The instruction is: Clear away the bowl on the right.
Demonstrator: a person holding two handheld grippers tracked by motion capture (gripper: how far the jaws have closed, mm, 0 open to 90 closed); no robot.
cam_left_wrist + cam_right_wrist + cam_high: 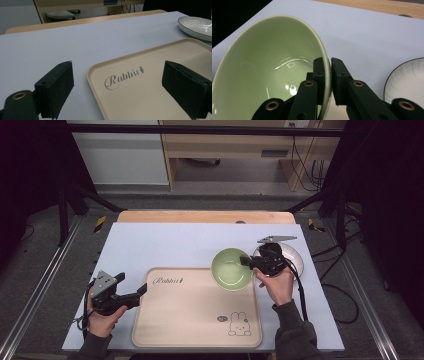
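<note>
Glazed pale-green ceramic was what the right gripper [327, 72] had clamped: its two black jaws pinched the rim of the green bowl [269, 67], one pad inside the wall and one outside. By its gloss the bowl looked stiff, smooth and breakable, probably of moderate weight for so narrow a bite. A rim pinch like that seemed likely to let it swing or slip if tilted, so a level carry and a soft set-down would suit it best. The rim nearest the hand was the sensible place to hold, as the wall is thin enough there for the pads.

In the high view, the bowl [231, 268] sat over the far right corner of the beige tray [195, 320], and whether it rested on the tray or was lifted clear could not be told. The right hand [276, 285] reached forward from the person's side, wrist turned so the gripper pointed left across the table.

The left gripper [131, 297] hung at the tray's left edge, jaws spread wide and holding nothing.

Farther right lay a white plate [295, 257] on the pale blue mat [165, 245].
</note>
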